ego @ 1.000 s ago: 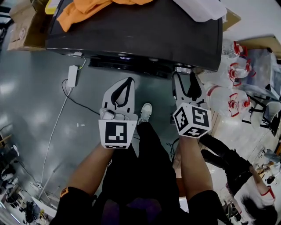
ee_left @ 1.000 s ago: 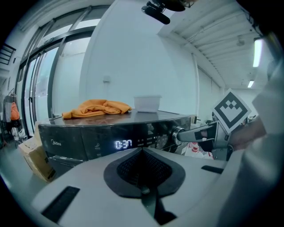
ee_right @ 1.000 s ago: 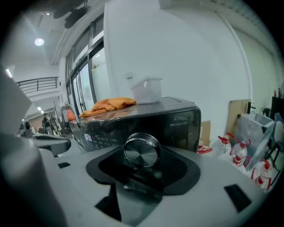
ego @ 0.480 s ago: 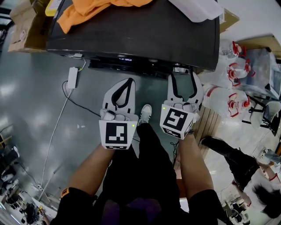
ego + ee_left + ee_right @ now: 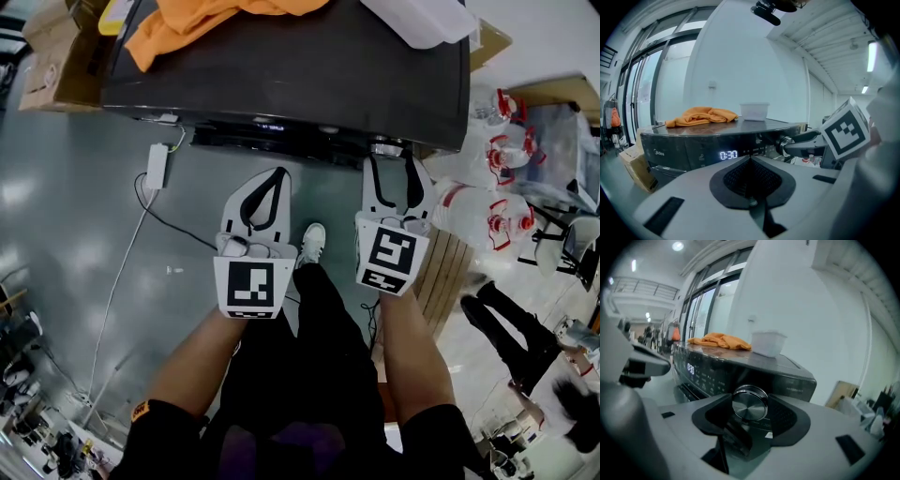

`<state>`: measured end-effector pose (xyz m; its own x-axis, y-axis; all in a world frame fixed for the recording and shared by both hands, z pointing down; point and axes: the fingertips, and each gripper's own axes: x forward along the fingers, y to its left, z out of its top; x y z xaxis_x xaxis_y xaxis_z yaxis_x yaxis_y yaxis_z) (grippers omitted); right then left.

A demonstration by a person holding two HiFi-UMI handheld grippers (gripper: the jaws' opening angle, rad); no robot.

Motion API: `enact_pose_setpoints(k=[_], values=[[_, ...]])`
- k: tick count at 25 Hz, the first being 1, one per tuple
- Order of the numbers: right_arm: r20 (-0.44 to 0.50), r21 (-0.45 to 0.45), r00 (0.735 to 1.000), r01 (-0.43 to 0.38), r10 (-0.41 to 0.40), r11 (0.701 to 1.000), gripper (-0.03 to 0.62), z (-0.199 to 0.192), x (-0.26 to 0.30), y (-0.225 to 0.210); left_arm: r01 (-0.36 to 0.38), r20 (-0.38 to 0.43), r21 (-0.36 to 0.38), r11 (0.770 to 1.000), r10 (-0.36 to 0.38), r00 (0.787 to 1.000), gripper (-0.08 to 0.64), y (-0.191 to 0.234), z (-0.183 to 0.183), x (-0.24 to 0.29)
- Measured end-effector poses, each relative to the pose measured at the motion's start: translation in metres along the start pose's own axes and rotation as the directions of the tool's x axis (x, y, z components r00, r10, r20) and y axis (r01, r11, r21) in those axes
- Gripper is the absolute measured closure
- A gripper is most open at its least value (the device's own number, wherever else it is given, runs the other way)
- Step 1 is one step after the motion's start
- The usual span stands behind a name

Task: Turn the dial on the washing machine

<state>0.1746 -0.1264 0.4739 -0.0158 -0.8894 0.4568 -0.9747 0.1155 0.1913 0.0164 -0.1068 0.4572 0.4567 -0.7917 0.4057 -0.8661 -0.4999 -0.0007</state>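
Note:
The dark washing machine [image 5: 281,66] fills the top of the head view, and its display [image 5: 728,155] is lit. Its round metal dial [image 5: 750,403] sits at the right end of the front panel [image 5: 392,148]. My right gripper [image 5: 392,156] reaches the panel with the dial between its jaws. The jaws are closing, and both dark pads [image 5: 785,420] touch the dial's rim. In the left gripper view this gripper [image 5: 806,143] is also at the dial [image 5: 786,143]. My left gripper [image 5: 274,172] is shut on nothing and hangs short of the panel, left of the right one.
An orange cloth [image 5: 202,19] and a white container [image 5: 422,19] lie on the machine's top. A cardboard box [image 5: 52,56] stands at its left. A power adapter [image 5: 156,161] with a cable lies on the floor. Water bottles [image 5: 487,211] stand to the right, and a person [image 5: 506,328] walks nearby.
The right gripper was tilted at the dial, then drew back and levelled, and now is forward around the dial again. The left gripper has stayed put. The person at the right has walked on.

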Motion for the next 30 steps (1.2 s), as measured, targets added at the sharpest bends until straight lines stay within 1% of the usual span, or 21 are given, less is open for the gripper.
enact_pose_setpoints(k=[1, 2, 4, 5, 7, 9, 10, 11, 12, 13, 14, 15, 16, 17, 18, 19, 20, 22, 25, 27, 30], values=[[0.000, 0.080, 1.000, -0.015, 0.015, 0.997, 0.339, -0.001, 0.000, -0.003, 0.000, 0.002, 0.001, 1.000, 0.000, 1.000, 0.548, 0.000, 0.000, 0.000], [0.001, 0.159, 1.000, -0.029, 0.029, 0.987, 0.339, -0.003, 0.000, -0.005, -0.001, 0.006, 0.003, 1.000, 0.001, 1.000, 0.548, 0.001, 0.001, 0.000], [0.007, 0.290, 0.998, -0.054, 0.055, 0.955, 0.339, -0.005, 0.000, -0.008, -0.002, 0.009, 0.004, 1.000, 0.002, 1.000, 0.548, 0.001, 0.001, -0.001], [0.011, 0.338, 0.998, -0.065, 0.065, 0.939, 0.339, -0.006, 0.000, -0.010, -0.002, 0.010, 0.002, 1.000, 0.002, 1.000, 0.548, 0.002, 0.001, -0.001], [0.017, 0.392, 0.997, -0.080, 0.079, 0.917, 0.339, -0.006, -0.001, -0.011, -0.004, 0.010, -0.002, 1.000, 0.004, 1.000, 0.548, 0.003, 0.000, -0.001], [0.016, 0.397, 0.996, -0.087, 0.088, 0.914, 0.337, -0.006, -0.001, -0.012, -0.006, 0.008, -0.010, 1.000, 0.006, 1.000, 0.548, 0.003, 0.000, -0.001], [0.013, 0.381, 0.996, -0.087, 0.089, 0.921, 0.337, -0.006, -0.001, -0.011, -0.007, 0.002, -0.014, 1.000, 0.007, 1.000, 0.548, 0.004, -0.001, -0.001], [0.007, 0.347, 0.996, -0.081, 0.084, 0.934, 0.336, -0.006, -0.001, -0.011, -0.007, -0.003, -0.017, 1.000, 0.007, 1.000, 0.548, 0.003, -0.002, -0.001], [0.000, 0.291, 0.997, -0.068, 0.071, 0.954, 0.334, -0.005, -0.002, -0.010, -0.008, -0.003, -0.017, 1.000, 0.008, 1.000, 0.548, 0.003, -0.001, -0.001], [-0.006, 0.212, 0.999, -0.050, 0.052, 0.976, 0.331, -0.004, -0.003, -0.009, -0.008, 0.001, -0.014, 1.000, 0.008, 1.000, 0.548, 0.003, 0.000, -0.001], [-0.012, 0.112, 0.999, -0.030, 0.031, 0.993, 0.326, -0.002, -0.004, -0.007, -0.008, 0.008, -0.010, 1.000, 0.008, 1.000, 0.548, 0.002, 0.002, 0.000], [-0.017, -0.003, 1.000, -0.011, 0.011, 1.000, 0.324, 0.000, -0.004, -0.003, -0.007, 0.015, -0.007, 1.000, 0.007, 1.000, 0.548, 0.002, 0.004, 0.001], [-0.019, -0.121, 1.000, 0.004, -0.007, 0.993, 0.322, 0.001, -0.004, 0.002, -0.007, 0.019, -0.007, 1.000, 0.007, 1.000, 0.548, 0.002, 0.006, 0.001], [-0.019, -0.228, 1.000, 0.015, -0.020, 0.974, 0.322, 0.003, -0.004, 0.007, -0.008, 0.020, -0.009, 1.000, 0.008, 1.000, 0.548, 0.002, 0.006, 0.001], [-0.020, -0.309, 0.999, 0.023, -0.030, 0.951, 0.322, 0.005, -0.003, 0.011, -0.009, 0.019, -0.010, 1.000, 0.009, 1.000, 0.548, 0.002, 0.006, 0.001], [-0.023, -0.361, 0.999, 0.029, -0.040, 0.932, 0.322, 0.005, -0.003, 0.014, -0.011, 0.018, -0.012, 1.000, 0.011, 1.000, 0.548, 0.003, 0.006, 0.001], [-0.028, -0.389, 0.998, 0.037, -0.052, 0.920, 0.322, 0.005, -0.002, 0.015, -0.012, 0.017, -0.012, 1.000, 0.012, 1.000, 0.548, 0.003, 0.006, 0.001], [-0.041, -0.399, 0.996, 0.054, -0.077, 0.915, 0.327, 0.003, -0.001, 0.013, -0.013, 0.017, -0.014, 1.000, 0.014, 1.000, 0.548, 0.004, 0.006, 0.000], [-0.047, -0.347, 0.996, 0.060, -0.081, 0.936, 0.346, 0.002, 0.000, 0.008, -0.015, 0.020, -0.017, 1.000, 0.015, 1.000, 0.548, 0.005, 0.006, 0.000], [-0.051, -0.273, 0.997, 0.048, -0.064, 0.961, 0.350, 0.000, 0.000, 0.007, -0.016, 0.019, -0.018, 1.000, 0.016, 1.000, 0.548, 0.006, 0.005, -0.001], [-0.049, -0.103, 0.998, 0.019, -0.024, 0.995, 0.350, 0.000, 0.000, 0.003, -0.017, 0.021, -0.019, 1.000, 0.018, 1.000, 0.548, 0.008, 0.005, -0.001]])
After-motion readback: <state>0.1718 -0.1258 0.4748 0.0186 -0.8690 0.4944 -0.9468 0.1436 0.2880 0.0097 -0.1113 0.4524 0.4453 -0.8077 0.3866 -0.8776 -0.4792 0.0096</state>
